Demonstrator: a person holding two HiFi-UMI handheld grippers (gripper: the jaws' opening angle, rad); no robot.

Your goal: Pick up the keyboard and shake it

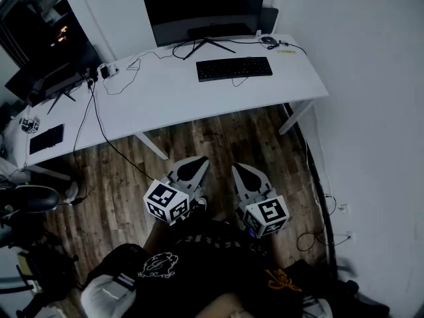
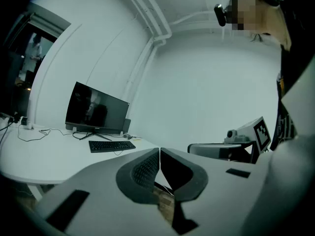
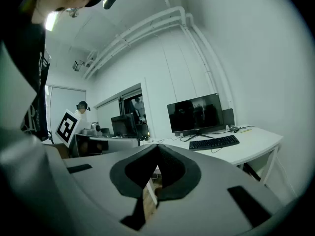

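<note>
Fingers first: pressed pad to pad on the left gripper (image 2: pixel 160 154), pressed pad to pad on the right gripper (image 3: pixel 157 149), with nothing caught between either pair. Both empty, then, and held low over the wooden floor (image 1: pixel 199 134), side by side in front of the person's body, tips toward the white desk (image 1: pixel 165 105).

Well apart from both: the black keyboard (image 1: pixel 234 68), lying flat on the desk just in front of the dark monitor (image 1: pixel 204 12) and its stand. Long axis across the head view, left to right, parallel to the screen and roughly to the desk's near edge. Thin cable (image 1: pixel 240 81) looping off its near side.

Ahead of the fingers and up the head view, beyond the desk's near edge. Off to the left of the closed tips in the left gripper view, off to the right of them in the right gripper view. Grippers toed inward toward each other, hence no square aim at the keyboard from either. In the head view, right gripper about in line with the keyboard's middle, left gripper about in line with its left end. Probably the right a shade nearer, though hard to be sure through so bent a wide-angle picture.

Likely needs of the coming move: close the gap to the desk, spread both pairs of fingers, turn the tips outward. Then come in at the two short ends, one gripper per end, for a level lift before any shaking. Worth minding the cable on the way up.
</note>
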